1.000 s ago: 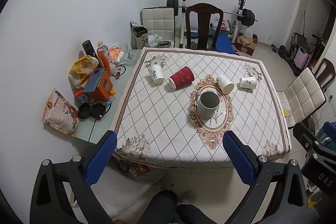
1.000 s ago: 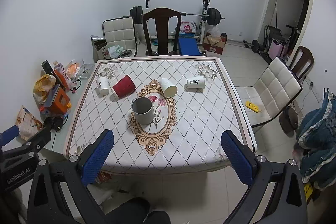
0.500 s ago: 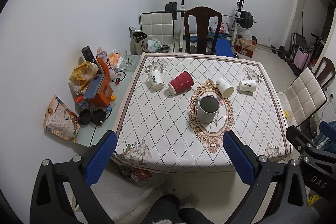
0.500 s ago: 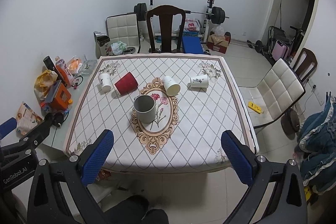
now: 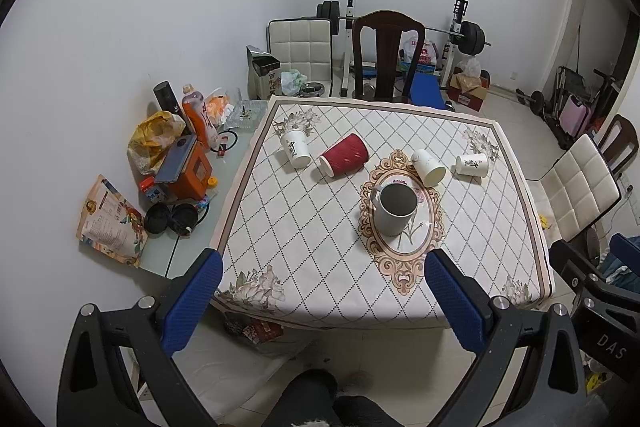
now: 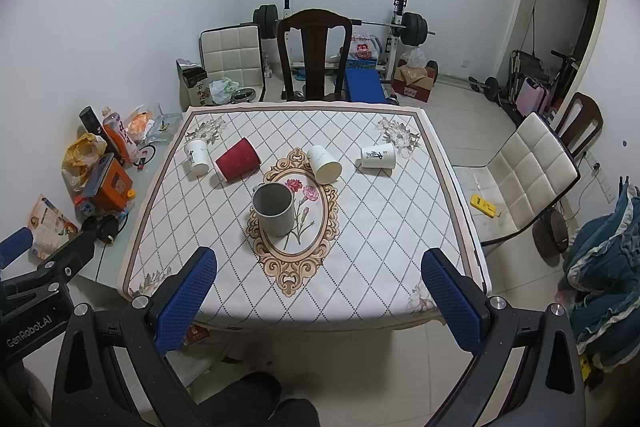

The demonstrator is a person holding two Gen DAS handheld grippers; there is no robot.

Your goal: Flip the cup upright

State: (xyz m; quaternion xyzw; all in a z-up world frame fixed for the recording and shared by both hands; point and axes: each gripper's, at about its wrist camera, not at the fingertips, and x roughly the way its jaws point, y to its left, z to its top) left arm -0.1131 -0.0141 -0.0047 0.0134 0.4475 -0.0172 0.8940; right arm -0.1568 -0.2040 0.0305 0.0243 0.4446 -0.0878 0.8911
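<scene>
Jaws on our left gripper [image 5: 320,291] and right gripper [image 6: 318,287] gape wide, empty. We count four paper cups on their sides: three white [image 6: 196,157] [image 6: 326,163] [image 6: 378,155], one red [image 6: 237,165]. One grey mug [image 6: 273,209] stands upright on the surface [image 6: 400,219].

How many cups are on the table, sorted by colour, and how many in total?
White paper cups, lying on their sides: 3
Red paper cup, on its side: 1
Grey mug, upright: 1
Total: 5
</scene>
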